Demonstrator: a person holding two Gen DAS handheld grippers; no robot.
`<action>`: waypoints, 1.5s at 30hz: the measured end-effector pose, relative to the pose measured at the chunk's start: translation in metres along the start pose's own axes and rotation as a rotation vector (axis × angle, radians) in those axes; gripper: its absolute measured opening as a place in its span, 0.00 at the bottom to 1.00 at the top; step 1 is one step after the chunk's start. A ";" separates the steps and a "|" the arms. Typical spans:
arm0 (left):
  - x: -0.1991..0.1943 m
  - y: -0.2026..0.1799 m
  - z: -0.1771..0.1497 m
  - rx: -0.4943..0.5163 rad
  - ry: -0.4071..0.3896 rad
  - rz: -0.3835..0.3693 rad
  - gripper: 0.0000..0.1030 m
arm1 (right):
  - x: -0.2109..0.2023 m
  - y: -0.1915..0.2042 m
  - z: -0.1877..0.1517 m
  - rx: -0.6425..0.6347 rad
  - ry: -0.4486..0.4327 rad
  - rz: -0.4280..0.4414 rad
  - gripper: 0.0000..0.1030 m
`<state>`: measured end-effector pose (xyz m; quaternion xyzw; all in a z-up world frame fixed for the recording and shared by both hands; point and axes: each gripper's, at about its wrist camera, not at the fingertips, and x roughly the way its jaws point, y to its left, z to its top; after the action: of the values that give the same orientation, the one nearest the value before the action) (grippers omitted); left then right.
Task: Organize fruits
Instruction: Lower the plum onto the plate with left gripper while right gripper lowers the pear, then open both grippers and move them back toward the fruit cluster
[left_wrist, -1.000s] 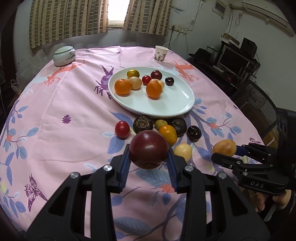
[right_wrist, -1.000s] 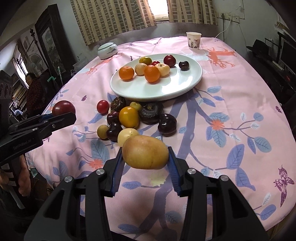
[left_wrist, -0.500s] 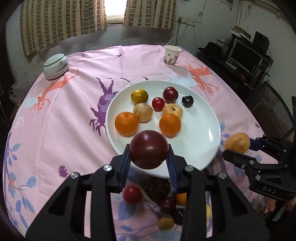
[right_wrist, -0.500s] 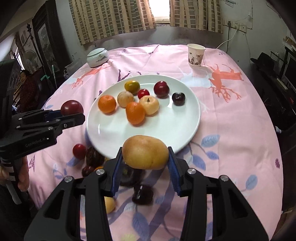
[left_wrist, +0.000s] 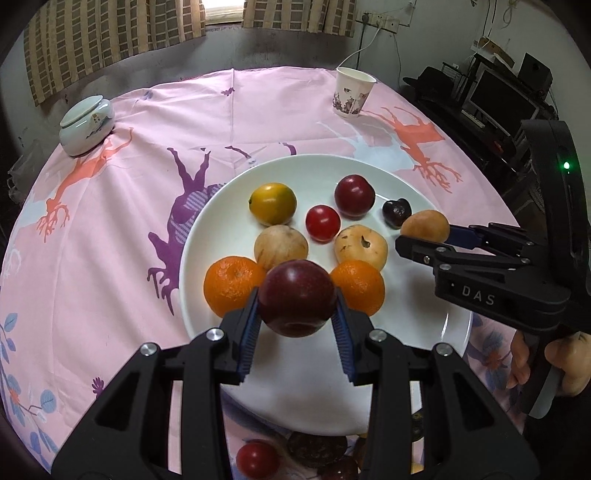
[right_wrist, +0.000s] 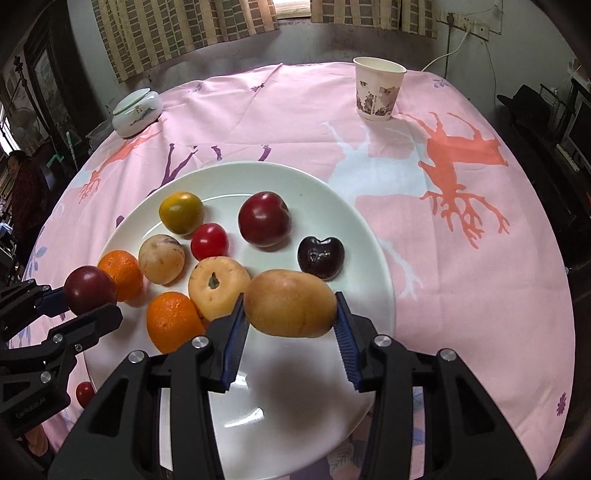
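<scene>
Left wrist view: the left gripper (left_wrist: 297, 319) pinches a dark red plum (left_wrist: 296, 297) and has travelled from the loose fruit on the cloth to hang over the white plate (left_wrist: 436, 332), with two oranges just beyond its fingertips. To its right, the right gripper (left_wrist: 421, 236) pinches a tan pear-like fruit (right_wrist: 290, 302), now also above the plate beside the dark cherry (right_wrist: 320, 257). Both carries look nearly complete; the releases appear next. More fruit lies behind the grippers on the tablecloth (left_wrist: 122, 229), so the sorting is unfinished
</scene>
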<state>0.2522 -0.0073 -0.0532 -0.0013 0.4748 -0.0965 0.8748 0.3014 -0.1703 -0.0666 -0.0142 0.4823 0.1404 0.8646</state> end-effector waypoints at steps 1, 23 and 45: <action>0.001 -0.001 0.001 0.002 0.001 0.003 0.37 | 0.001 0.000 0.001 0.000 -0.003 -0.001 0.44; -0.135 -0.002 -0.096 -0.053 -0.220 0.005 0.68 | -0.135 0.018 -0.101 -0.064 -0.147 0.013 0.77; -0.109 -0.012 -0.207 -0.062 -0.081 0.009 0.89 | -0.105 0.041 -0.196 -0.040 -0.064 -0.028 0.91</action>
<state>0.0208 0.0178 -0.0753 -0.0299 0.4419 -0.0776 0.8932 0.0762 -0.1859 -0.0792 -0.0337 0.4512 0.1383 0.8810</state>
